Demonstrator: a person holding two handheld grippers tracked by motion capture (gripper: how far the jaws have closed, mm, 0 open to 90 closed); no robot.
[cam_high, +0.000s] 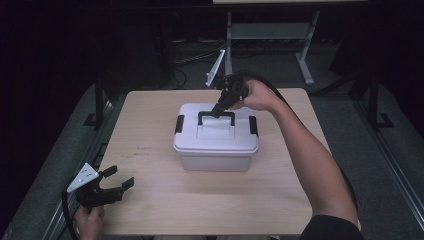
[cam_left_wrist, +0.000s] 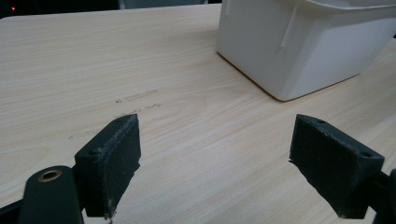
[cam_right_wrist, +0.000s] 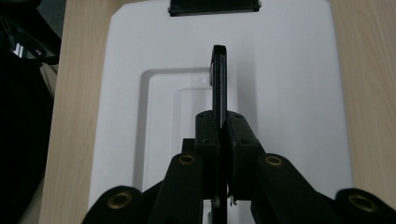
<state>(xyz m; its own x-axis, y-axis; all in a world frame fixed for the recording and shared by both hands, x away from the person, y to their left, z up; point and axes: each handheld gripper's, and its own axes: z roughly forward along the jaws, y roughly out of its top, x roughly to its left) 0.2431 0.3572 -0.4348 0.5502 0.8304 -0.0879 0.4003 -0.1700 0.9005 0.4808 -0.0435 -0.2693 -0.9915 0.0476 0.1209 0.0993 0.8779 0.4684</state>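
On a pale wooden table in a dark room, a white lidded storage box sits at the centre. The right gripper is clamped tight on its raised black handle. The left gripper rests wide open and empty near the table's corner. Lifting could pop the lid off if the side latches aren't fastened.

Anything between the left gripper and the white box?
Nothing visible. Bare table lies between the open left gripper and the white box. The right gripper is shut on the box's black handle.
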